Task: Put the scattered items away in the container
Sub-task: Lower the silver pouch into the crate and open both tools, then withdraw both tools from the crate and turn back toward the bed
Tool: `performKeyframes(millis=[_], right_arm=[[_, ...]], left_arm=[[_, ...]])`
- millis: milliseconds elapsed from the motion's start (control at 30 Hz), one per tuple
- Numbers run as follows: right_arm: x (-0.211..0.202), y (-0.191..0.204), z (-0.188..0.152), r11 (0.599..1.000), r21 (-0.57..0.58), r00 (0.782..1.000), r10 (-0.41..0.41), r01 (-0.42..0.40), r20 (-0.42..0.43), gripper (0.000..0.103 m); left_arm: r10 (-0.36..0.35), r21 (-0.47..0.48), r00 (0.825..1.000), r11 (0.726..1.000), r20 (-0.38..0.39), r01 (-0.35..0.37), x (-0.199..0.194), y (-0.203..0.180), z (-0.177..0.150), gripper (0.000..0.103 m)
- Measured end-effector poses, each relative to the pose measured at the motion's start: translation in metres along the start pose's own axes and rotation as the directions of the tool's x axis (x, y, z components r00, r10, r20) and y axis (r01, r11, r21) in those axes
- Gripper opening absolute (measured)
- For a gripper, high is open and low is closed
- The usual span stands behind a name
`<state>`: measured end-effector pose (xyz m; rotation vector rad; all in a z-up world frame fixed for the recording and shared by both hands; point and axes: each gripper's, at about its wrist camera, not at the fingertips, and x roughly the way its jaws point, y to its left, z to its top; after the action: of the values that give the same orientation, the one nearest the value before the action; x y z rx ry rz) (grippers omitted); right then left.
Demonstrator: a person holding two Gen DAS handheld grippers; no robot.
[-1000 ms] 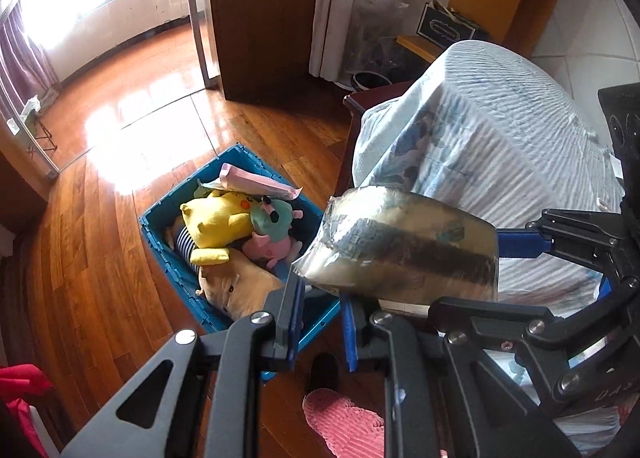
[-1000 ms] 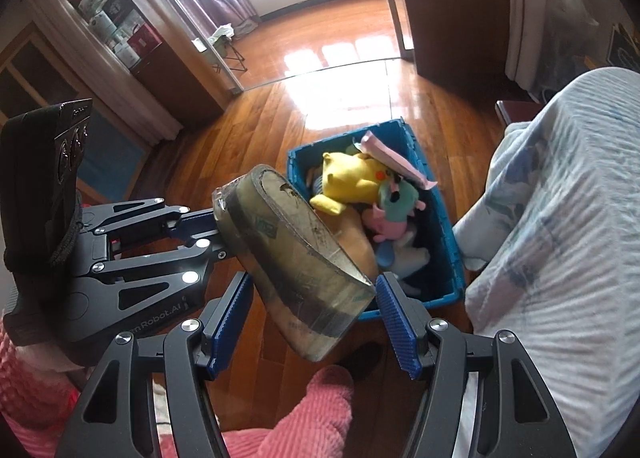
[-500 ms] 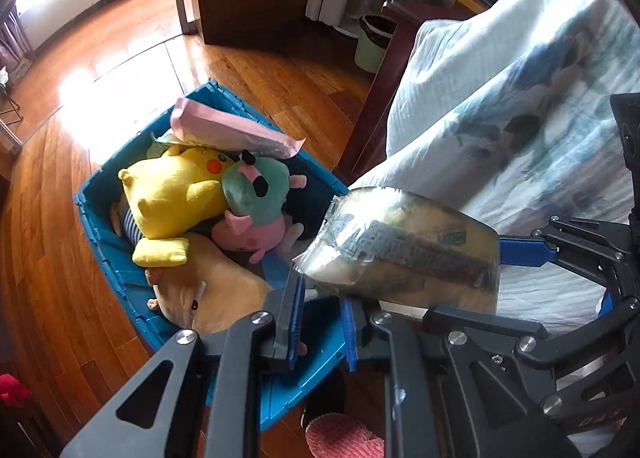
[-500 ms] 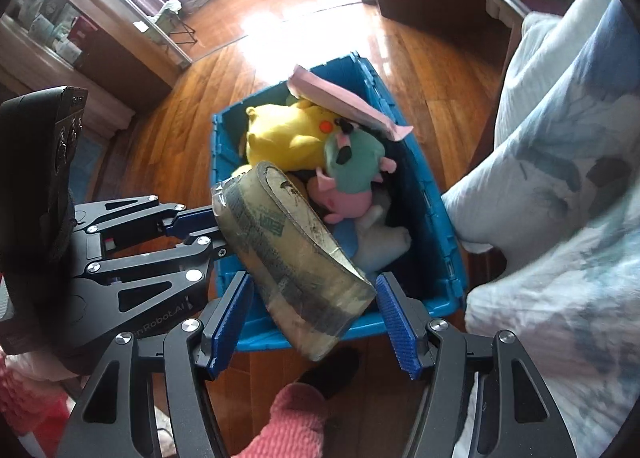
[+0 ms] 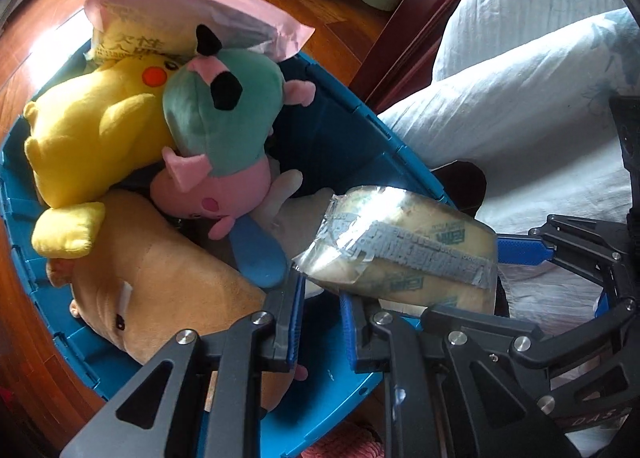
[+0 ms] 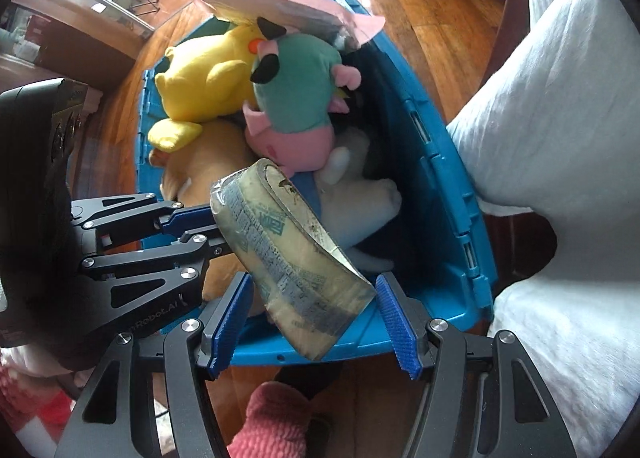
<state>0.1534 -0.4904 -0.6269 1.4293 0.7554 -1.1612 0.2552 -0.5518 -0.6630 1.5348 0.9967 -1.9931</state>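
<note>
Left gripper (image 5: 318, 322) fingers clenched on the taped bundle (image 5: 404, 254), held above the near end of the blue container (image 5: 372, 118); right gripper (image 6: 314, 322) fingers spread wide, gripping nothing; yellow plush (image 5: 100, 138) and green-pink plush (image 5: 220, 138) lie inside.

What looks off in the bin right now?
The pink bag perches on top of the plush pile, tilted and overhanging the blue bin rim rather than lying inside. The bin looks full; the taped packet in the left gripper has little free room.
</note>
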Motion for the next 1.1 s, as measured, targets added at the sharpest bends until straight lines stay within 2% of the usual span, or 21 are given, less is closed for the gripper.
performKeyframes(millis=[167,467,567,600,633,1100], right_arm=[[0.029,-0.008,-0.003,1.0,0.008,0.997,-0.024,0.025,-0.072,0.063],[0.047,-0.015,-0.004,0.996,0.014,0.988,-0.084,0.087,-0.13,0.062],[0.053,-0.016,-0.004,0.994,0.023,0.984,-0.101,0.106,-0.144,0.062],[0.054,-0.016,-0.005,0.993,0.027,0.983,-0.109,0.114,-0.149,0.062],[0.054,-0.016,-0.005,0.992,0.031,0.981,-0.117,0.123,-0.154,0.062],[0.043,-0.01,-0.011,0.989,0.029,0.982,-0.139,0.144,-0.132,0.063]], left_arm=[[-0.013,-0.007,0.998,1.0,-0.063,0.012,0.035,0.006,-0.006,0.017],[-0.001,-0.062,0.99,0.998,-0.143,-0.008,0.058,0.017,-0.013,0.019],[0.014,-0.063,0.987,0.998,-0.16,-0.024,0.059,0.018,-0.017,0.05],[0.023,-0.06,0.987,0.998,-0.16,-0.033,0.059,0.018,-0.018,0.065],[0.022,-0.06,0.988,0.998,-0.156,-0.032,0.057,0.018,-0.019,0.067],[0.079,-0.042,0.988,0.996,-0.132,-0.085,0.037,0.017,-0.029,0.067]])
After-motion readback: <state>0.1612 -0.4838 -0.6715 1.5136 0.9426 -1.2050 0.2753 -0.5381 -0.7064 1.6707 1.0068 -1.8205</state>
